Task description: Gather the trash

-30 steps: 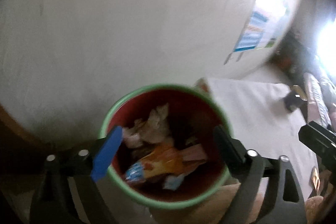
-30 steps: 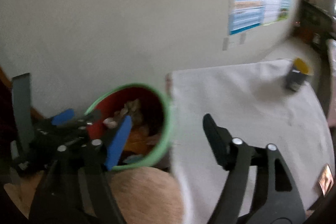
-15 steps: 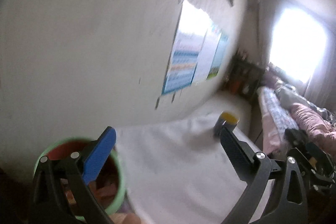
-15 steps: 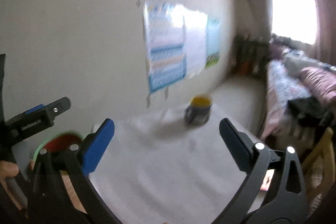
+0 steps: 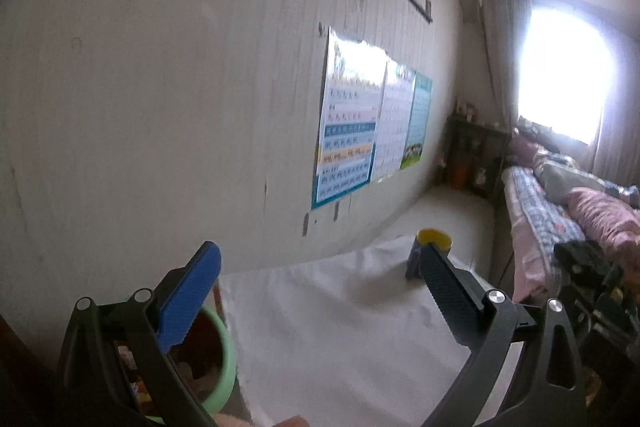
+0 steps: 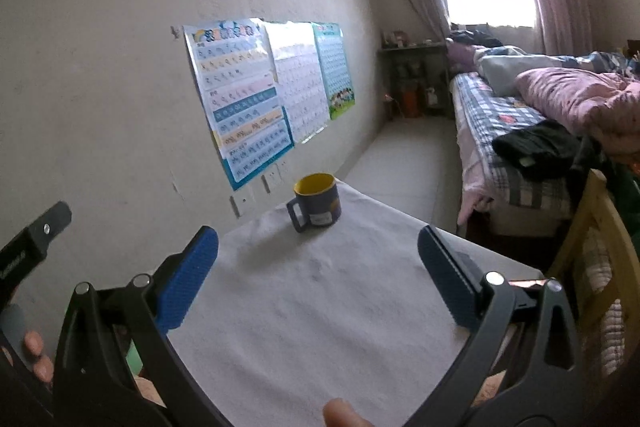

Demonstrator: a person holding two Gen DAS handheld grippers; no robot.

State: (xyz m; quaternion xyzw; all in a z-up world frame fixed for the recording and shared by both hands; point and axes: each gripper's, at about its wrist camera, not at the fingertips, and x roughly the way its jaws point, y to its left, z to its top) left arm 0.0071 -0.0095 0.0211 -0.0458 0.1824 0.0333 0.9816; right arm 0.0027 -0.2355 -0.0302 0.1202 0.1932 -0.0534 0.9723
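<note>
A bin with a green rim and red inside (image 5: 218,363) stands at the table's left edge, low in the left wrist view, with wrappers in it, partly hidden behind my left finger. My left gripper (image 5: 320,291) is open and empty, raised above the white table (image 5: 340,327). My right gripper (image 6: 318,281) is open and empty over the same white table (image 6: 320,307). A sliver of the bin's green rim (image 6: 134,359) shows low left in the right wrist view. No loose trash shows on the table.
A dark blue mug with a yellow inside (image 6: 316,201) stands at the table's far end, also in the left wrist view (image 5: 434,247). Posters (image 6: 256,95) hang on the wall. A bed (image 6: 520,131) lies to the right and a wooden chair (image 6: 592,267) stands beside the table.
Both grippers have lifted and swung right, away from the bin, and now face along the table. The bin has slid to the lower left of both views.
</note>
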